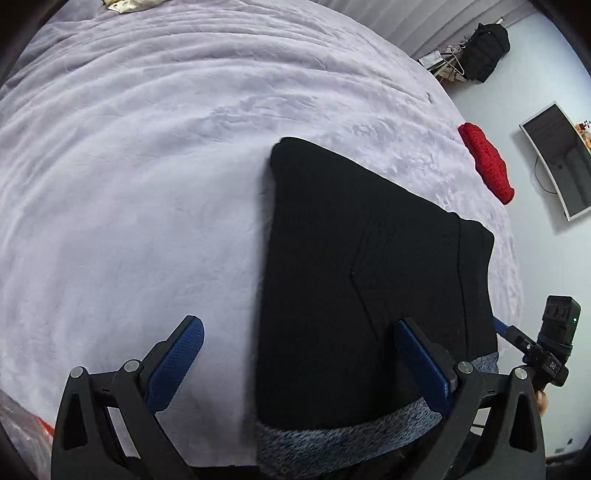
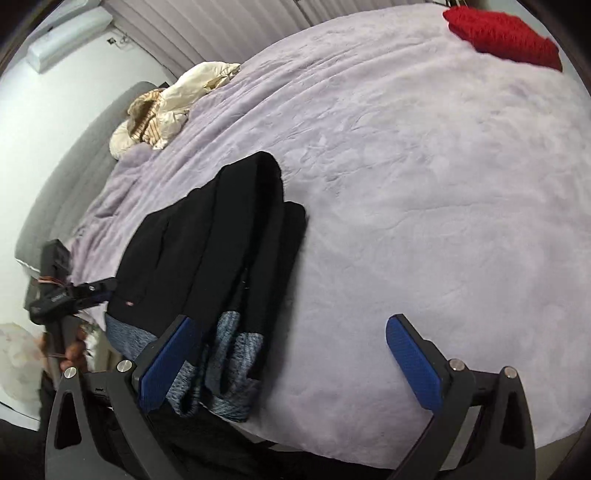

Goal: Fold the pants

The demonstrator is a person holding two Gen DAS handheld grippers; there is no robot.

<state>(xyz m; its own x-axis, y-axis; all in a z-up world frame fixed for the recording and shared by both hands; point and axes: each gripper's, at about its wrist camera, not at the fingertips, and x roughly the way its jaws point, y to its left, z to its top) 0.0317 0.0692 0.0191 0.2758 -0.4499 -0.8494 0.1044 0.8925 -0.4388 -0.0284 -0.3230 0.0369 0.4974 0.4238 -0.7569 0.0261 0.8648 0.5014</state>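
Black pants [image 1: 354, 280] with a grey heathered band [image 1: 343, 443] lie folded on the lavender bed cover [image 1: 147, 184] near its front edge. In the right wrist view the pants [image 2: 214, 236] lie folded lengthwise, with grey cuffs [image 2: 229, 369] nearest me. My left gripper [image 1: 299, 362] is open, above the pants' near left edge, holding nothing. My right gripper [image 2: 291, 362] is open, its left finger [image 2: 166, 365] over the grey cuffs, holding nothing. The right gripper also shows at the right edge of the left wrist view [image 1: 546, 350]. The left gripper shows at the left of the right wrist view [image 2: 70, 291].
A red knitted item [image 1: 487, 162] lies at the bed's far right edge, also in the right wrist view [image 2: 506, 33]. Cream crumpled clothes [image 2: 166, 103] lie at the far left by the grey headboard [image 2: 74, 173]. A monitor [image 1: 557, 158] and a dark bag [image 1: 484, 51] sit beyond the bed.
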